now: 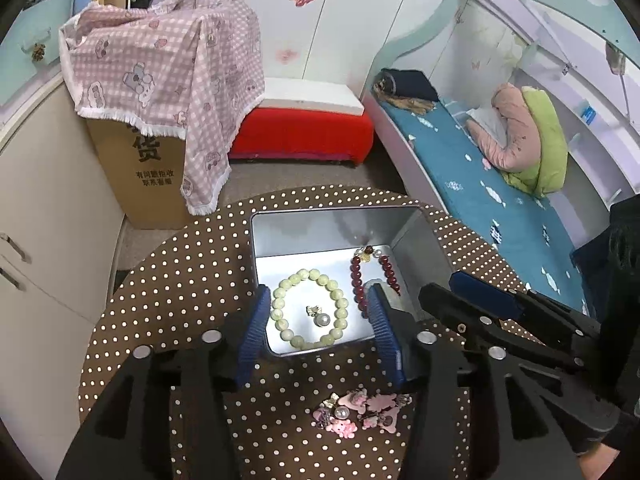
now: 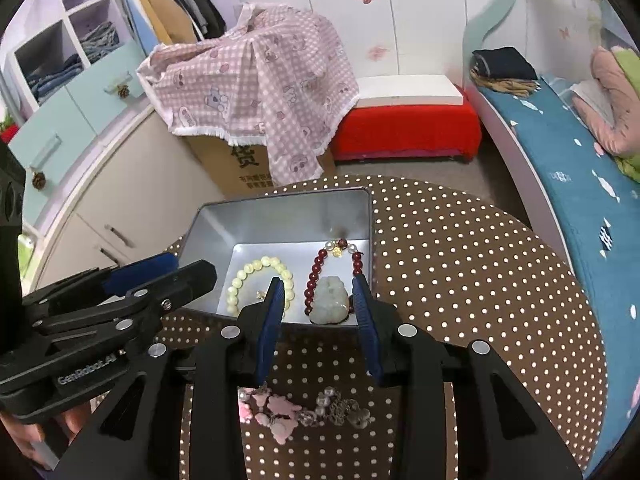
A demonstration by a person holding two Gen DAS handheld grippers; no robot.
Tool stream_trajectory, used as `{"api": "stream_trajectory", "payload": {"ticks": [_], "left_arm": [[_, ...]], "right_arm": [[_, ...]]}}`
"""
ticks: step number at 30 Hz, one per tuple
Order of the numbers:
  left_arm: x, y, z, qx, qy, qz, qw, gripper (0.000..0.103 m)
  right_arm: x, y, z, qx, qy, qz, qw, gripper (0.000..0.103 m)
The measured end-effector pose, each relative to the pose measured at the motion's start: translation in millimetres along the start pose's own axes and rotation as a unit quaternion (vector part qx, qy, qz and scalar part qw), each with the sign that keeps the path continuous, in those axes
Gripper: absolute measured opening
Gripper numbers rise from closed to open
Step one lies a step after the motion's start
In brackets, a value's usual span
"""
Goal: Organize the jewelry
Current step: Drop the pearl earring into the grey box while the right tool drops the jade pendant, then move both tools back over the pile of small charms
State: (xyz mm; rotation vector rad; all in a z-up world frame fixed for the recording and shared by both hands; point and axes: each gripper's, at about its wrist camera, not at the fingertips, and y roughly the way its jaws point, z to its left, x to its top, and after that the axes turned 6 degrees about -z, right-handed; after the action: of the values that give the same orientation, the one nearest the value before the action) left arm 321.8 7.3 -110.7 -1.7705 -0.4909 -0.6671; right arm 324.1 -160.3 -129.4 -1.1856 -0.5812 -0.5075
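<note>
A silver tin box [image 1: 320, 228] [image 2: 280, 216] stands on the polka-dot table. In it lie a pale green bead bracelet [image 1: 310, 308] [image 2: 256, 276], a pearl earring [image 1: 320, 318], a dark red bead bracelet [image 1: 358, 280] [image 2: 314, 276] and a pale jade pendant [image 2: 331, 300]. A pile of pink charms and pearls [image 1: 356, 410] [image 2: 296, 410] lies on the table in front of the box. My left gripper [image 1: 318, 320] is open above the box's near edge, around the green bracelet. My right gripper [image 2: 320, 300] is open, its fingers either side of the jade pendant.
The round brown polka-dot table [image 1: 168, 288] [image 2: 480, 280] has a cardboard box under a pink checked cloth [image 1: 168, 64] behind it. A red bench [image 1: 304, 132] and a blue bed [image 1: 480, 184] lie beyond. White cabinets [image 1: 48, 208] stand at the left.
</note>
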Motion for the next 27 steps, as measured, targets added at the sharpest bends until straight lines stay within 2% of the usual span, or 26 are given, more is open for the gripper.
{"api": "stream_trajectory", "payload": {"ticks": [3, 6, 10, 16, 21, 27], "left_arm": [[-4, -16, -4, -0.004, 0.01, -0.018, 0.9998, 0.056], [-12, -36, -5, -0.006, 0.017, -0.044, 0.9989, 0.061], [-32, -56, -2, -0.006, 0.02, -0.065, 0.9977, 0.061], [-70, -52, 5, 0.012, 0.013, -0.055, 0.9984, 0.061], [-98, -30, -1, 0.023, 0.022, -0.026, 0.9992, 0.061], [-110, -10, -10, 0.05, 0.032, -0.022, 0.998, 0.061]], "right_arm": [[-3, -16, -2, 0.002, -0.002, -0.015, 1.0, 0.045], [-12, -34, -5, 0.003, -0.006, -0.03, 1.0, 0.046], [-28, -53, -9, -0.001, -0.016, -0.046, 0.999, 0.048], [-64, -59, -23, -0.006, -0.012, -0.037, 0.999, 0.05], [-95, -51, -35, 0.0, 0.002, -0.016, 1.0, 0.05], [-119, -44, -44, 0.001, 0.017, -0.003, 1.0, 0.05]]}}
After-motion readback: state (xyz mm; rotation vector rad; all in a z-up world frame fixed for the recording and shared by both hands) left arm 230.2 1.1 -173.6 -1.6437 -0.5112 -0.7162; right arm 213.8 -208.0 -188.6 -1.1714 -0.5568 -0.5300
